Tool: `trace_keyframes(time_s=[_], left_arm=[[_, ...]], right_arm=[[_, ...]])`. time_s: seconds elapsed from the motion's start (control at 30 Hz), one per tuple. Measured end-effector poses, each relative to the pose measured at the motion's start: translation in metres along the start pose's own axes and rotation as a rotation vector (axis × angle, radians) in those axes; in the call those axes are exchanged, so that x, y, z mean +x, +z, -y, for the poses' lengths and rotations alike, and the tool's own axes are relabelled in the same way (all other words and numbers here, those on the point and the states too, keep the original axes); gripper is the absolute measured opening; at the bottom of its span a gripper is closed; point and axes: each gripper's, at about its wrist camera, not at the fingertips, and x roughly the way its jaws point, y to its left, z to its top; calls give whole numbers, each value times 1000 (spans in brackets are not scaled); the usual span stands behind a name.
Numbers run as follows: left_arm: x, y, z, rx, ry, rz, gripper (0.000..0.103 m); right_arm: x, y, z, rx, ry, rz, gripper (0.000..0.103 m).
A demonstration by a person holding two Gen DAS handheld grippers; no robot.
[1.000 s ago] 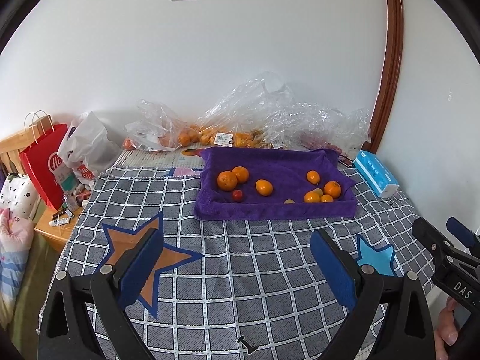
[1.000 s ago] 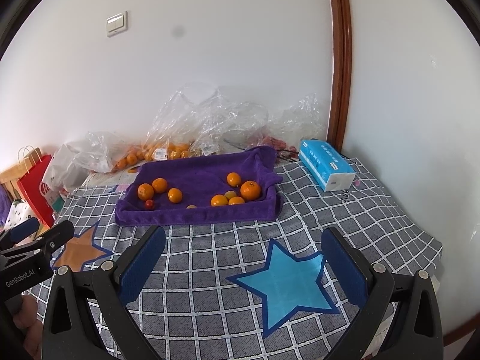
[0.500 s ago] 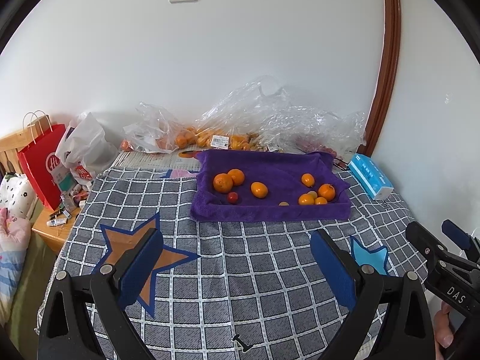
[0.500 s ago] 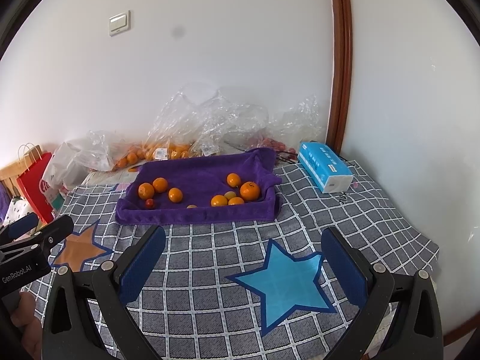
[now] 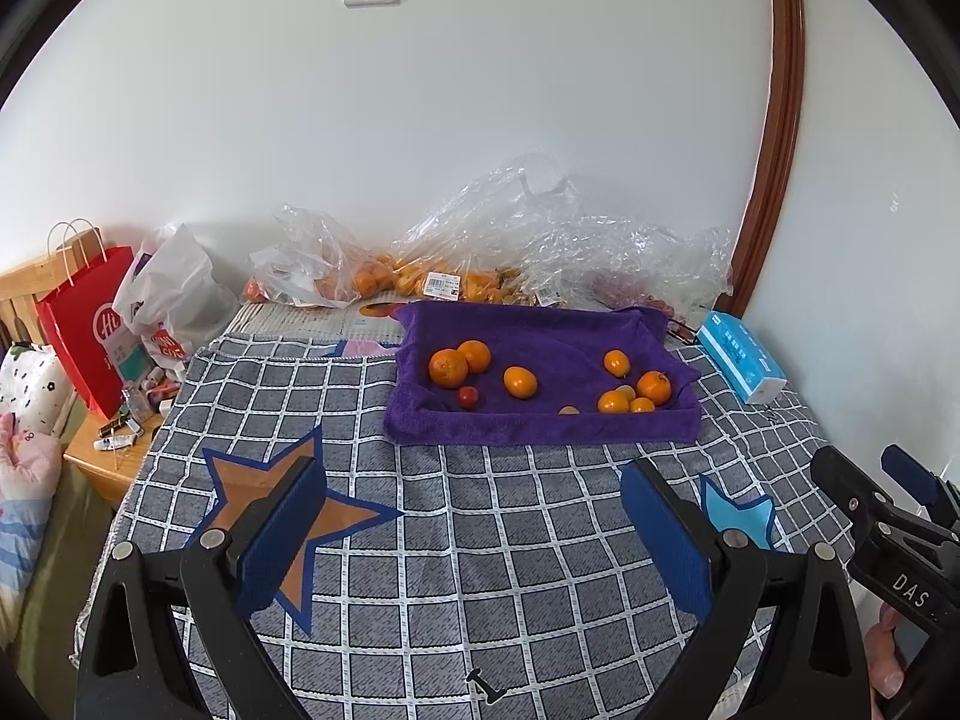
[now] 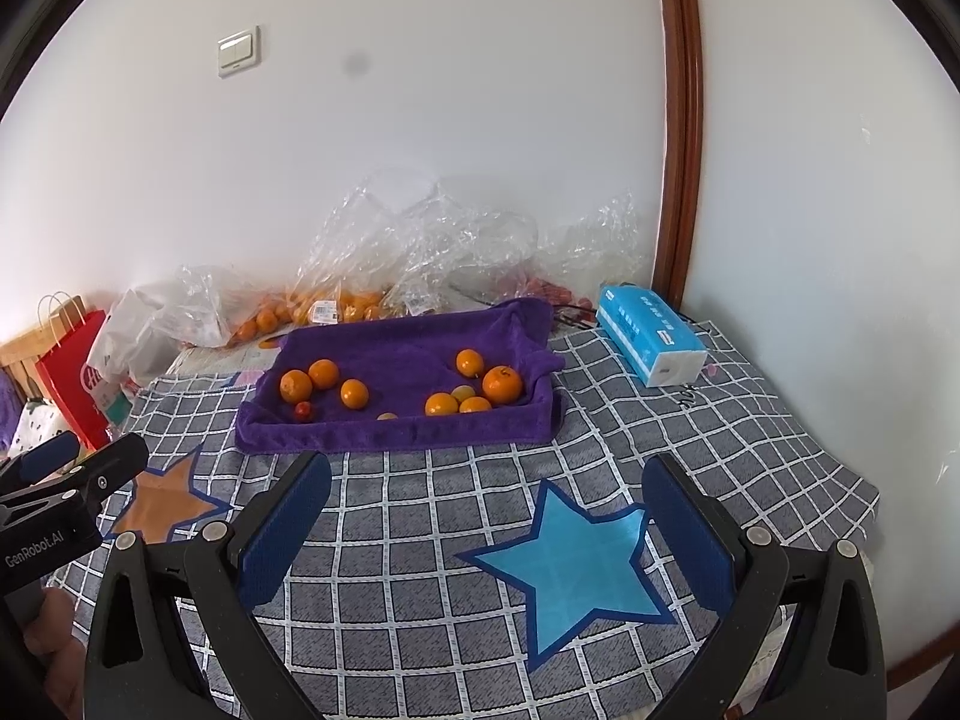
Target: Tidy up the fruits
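Left gripper: the black two-finger left gripper with blue pads (image 5: 474, 534) is held wide open above the checked cloth, nothing between its pads; it is seen at 9 o'clock in the right wrist view.
Right gripper: the black two-finger right gripper with blue pads (image 6: 486, 528) is spread just as wide, nothing gripped; a light blue star patch (image 6: 570, 558) is framed between its fingers.
Fruit tray: the purple towel-lined tray (image 5: 540, 429) is seen at 12 o'clock, well apart from both grippers.
Fruit, left group: three round orange citrus fruits (image 5: 447, 368) are gathered at 10 o'clock inside the tray, a small red tomato-like fruit (image 5: 467, 397) just beside them.
Fruit, right group: a second cluster of oranges (image 5: 653, 387) is lying at 3 o'clock in the tray.
Surface: a grey checked tablecloth (image 5: 480, 510) is spread beneath everything.
Behind the tray: crumpled clear plastic bags holding more oranges (image 5: 372, 279) are piled against the wall.
Right of tray: a light blue tissue pack (image 6: 651, 339) is resting at 2 o'clock.
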Motion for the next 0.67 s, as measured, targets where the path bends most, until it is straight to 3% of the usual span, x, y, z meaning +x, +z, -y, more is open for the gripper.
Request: trace_keyframes(time_s=[0.67], left_arm=[[-2,2,-4,-7,0,13,99]], right_arm=[[-1,1,-5,-7,5,-3,102]])
